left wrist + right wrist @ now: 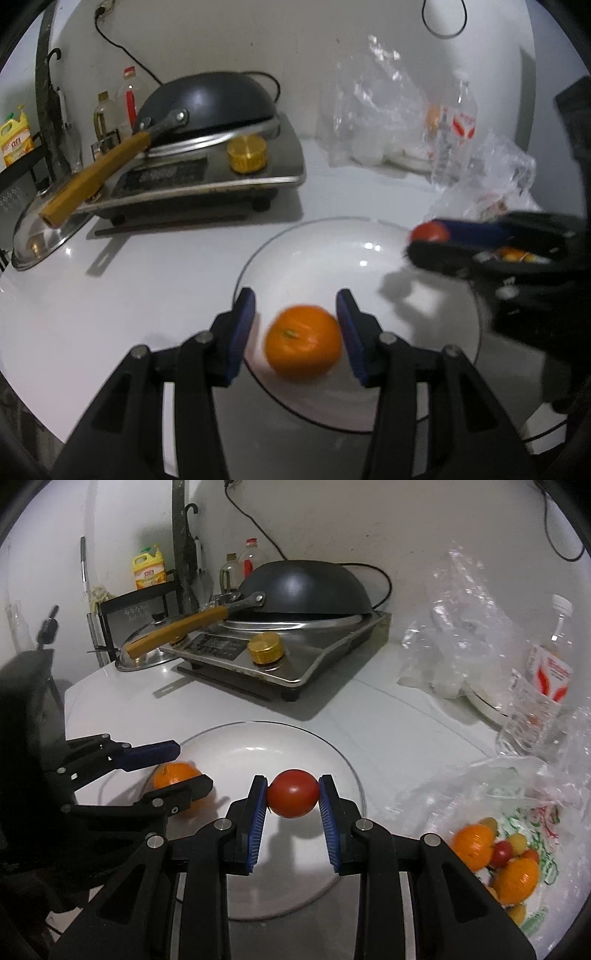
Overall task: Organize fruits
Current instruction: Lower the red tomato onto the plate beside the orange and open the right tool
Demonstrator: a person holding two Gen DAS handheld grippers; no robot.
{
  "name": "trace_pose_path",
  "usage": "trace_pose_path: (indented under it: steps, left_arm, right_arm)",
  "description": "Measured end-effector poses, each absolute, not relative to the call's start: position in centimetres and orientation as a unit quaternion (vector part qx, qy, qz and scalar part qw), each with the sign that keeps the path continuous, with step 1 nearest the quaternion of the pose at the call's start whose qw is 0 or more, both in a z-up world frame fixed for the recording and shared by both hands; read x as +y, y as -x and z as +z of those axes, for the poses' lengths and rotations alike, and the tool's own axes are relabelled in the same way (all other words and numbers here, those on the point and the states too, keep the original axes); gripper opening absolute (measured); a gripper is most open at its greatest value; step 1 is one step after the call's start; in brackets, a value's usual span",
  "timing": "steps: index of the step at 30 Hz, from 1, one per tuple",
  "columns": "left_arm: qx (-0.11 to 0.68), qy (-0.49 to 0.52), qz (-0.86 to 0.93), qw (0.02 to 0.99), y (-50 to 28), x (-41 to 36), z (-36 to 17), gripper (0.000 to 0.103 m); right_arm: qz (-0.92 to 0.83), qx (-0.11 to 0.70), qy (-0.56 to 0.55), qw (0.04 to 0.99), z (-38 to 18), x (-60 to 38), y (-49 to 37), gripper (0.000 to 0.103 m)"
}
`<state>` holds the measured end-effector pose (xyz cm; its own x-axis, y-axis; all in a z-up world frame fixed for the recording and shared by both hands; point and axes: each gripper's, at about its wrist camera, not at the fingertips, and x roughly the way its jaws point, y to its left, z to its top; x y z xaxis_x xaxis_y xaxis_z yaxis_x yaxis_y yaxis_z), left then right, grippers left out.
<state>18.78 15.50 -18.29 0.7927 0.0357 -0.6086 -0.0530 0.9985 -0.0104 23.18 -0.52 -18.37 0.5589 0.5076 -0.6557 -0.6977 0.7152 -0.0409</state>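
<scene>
- Two grippers work over one white plate [373, 236] on the white counter, with a bag of fruit [509, 853] lying just beside the plate.
- Left gripper [295, 325]: its blue pads stand apart around a tangerine [303, 341] that sits on the plate; a gap shows at the left pad, and the right pad is at most brushing the peel, so the fruit looks set down rather than held.
- Right gripper [293, 794]: its pads are clamped on a red tomato [293, 793], held above the plate's near half.
- Risk, as I judge it: the tangerine is round and sits near the plate's rim, so a nudge from a pad as the left gripper draws away could roll it off onto the counter.
- Second risk: the tomato is soft and smooth, so too hard a squeeze could bruise it, and letting go from height could send it rolling into the tangerine or over the rim.
- Third risk: both tools crowd the same plate and could knock together.
</scene>
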Motion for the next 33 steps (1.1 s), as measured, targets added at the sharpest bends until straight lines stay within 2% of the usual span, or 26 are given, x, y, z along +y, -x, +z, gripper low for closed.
trace_pose_path:
  steps: [8, 19, 33]
  left_arm:
    - [0.285, 0.055, 0.013, 0.957, -17.4, 18.2, -16.8, 0.049]
    - [0.274, 0.096, 0.043, 0.956, -15.8, 22.0, -17.7, 0.049]
    - [0.277, 0.101, 0.043, 0.955, -14.4, 22.0, -17.8, 0.049]
  right_arm:
    - [0.370, 0.341, 0.145, 0.852, -19.1, 3.8, -24.5, 0.030]
    - [0.378, 0.393, 0.148, 0.825, -20.8, 6.5, -25.3, 0.030]
    - [0.366, 0.387, 0.153, 0.832, -20.5, 6.7, -24.6, 0.033]
